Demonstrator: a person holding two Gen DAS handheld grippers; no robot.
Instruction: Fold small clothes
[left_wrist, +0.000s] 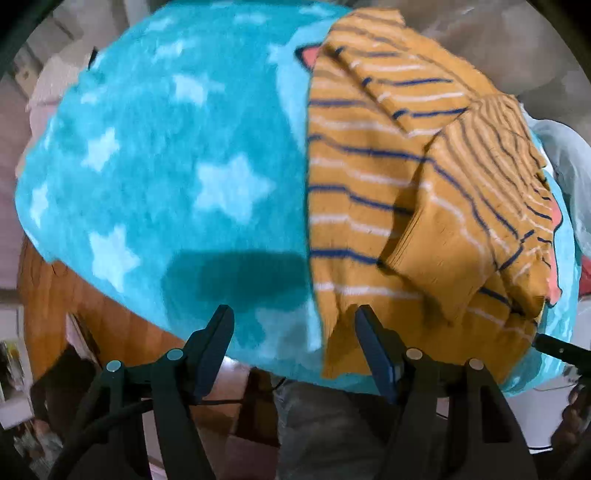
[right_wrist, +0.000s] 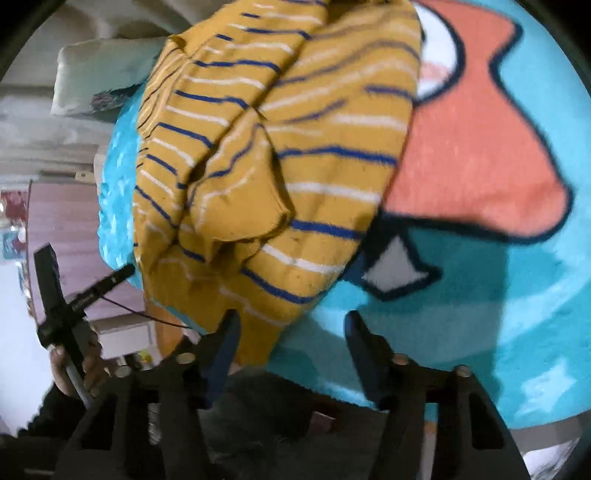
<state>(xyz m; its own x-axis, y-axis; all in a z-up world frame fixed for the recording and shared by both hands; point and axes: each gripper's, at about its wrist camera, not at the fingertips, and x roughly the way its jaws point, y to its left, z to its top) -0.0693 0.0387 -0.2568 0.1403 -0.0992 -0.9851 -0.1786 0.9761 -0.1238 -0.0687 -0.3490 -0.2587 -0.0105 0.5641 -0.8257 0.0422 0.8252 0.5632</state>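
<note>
A mustard-yellow garment (left_wrist: 388, 192) with blue and white stripes lies partly folded on a turquoise star-print blanket (left_wrist: 166, 166). Its sleeves are folded over the body. My left gripper (left_wrist: 293, 325) is open and empty, just in front of the garment's near left corner. In the right wrist view the same garment (right_wrist: 295, 166) lies at the upper left, and my right gripper (right_wrist: 291, 328) is open and empty at its near right corner, above the blanket (right_wrist: 480, 295). The left gripper (right_wrist: 110, 278) shows at the left edge there.
The blanket carries a coral and white cartoon print (right_wrist: 476, 155) to the right of the garment. A wooden edge (left_wrist: 74, 302) shows under the blanket's near left side. A pale pillow (right_wrist: 99, 74) lies beyond the blanket.
</note>
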